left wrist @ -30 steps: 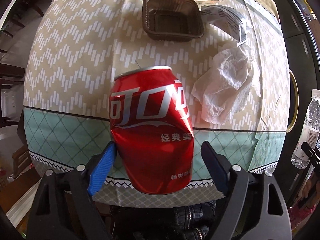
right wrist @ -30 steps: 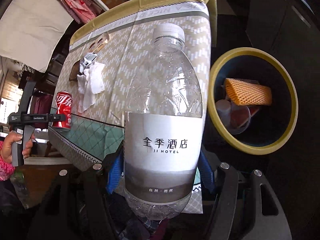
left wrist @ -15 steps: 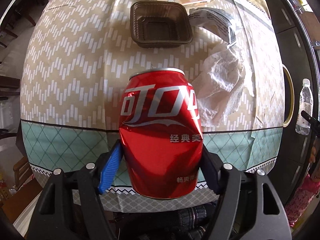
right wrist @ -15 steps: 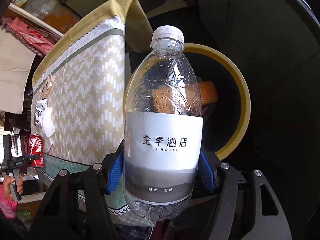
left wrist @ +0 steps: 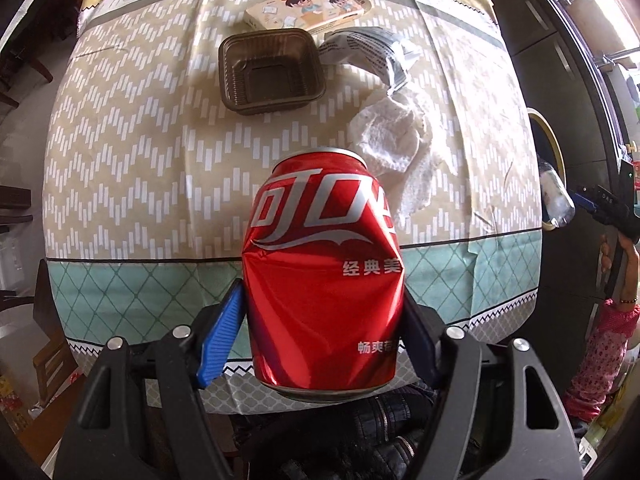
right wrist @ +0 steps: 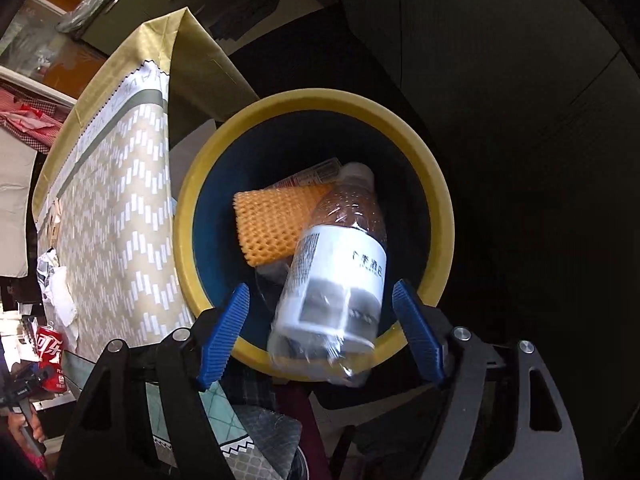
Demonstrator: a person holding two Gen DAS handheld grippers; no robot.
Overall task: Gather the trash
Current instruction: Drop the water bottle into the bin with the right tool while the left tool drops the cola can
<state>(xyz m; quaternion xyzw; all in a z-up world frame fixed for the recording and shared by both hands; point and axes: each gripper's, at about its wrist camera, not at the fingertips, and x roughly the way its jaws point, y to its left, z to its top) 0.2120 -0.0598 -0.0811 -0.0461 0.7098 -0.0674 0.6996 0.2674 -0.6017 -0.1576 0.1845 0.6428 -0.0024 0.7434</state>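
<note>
My left gripper (left wrist: 322, 334) is shut on a dented red cola can (left wrist: 322, 268) and holds it at the table's near edge. The can also shows small in the right wrist view (right wrist: 50, 354). My right gripper (right wrist: 320, 332) is open above the yellow-rimmed bin (right wrist: 442, 216). A clear plastic bottle (right wrist: 334, 276) with a white label is loose between the fingers, blurred and tilted, its cap pointing into the bin. The bottle and right gripper also show at the right edge of the left wrist view (left wrist: 554, 196).
On the patterned tablecloth (left wrist: 132, 152) lie a brown plastic tray (left wrist: 272, 70), a crumpled white tissue (left wrist: 400, 152), a silver wrapper (left wrist: 368, 46) and a cartoon box (left wrist: 308, 6). Inside the bin lie an orange foam net (right wrist: 272, 224) and a wrapper.
My right gripper swung over the bin and opened, letting the bottle go; it is dropping in. My left gripper closed on the can and drew it back toward the table edge.
</note>
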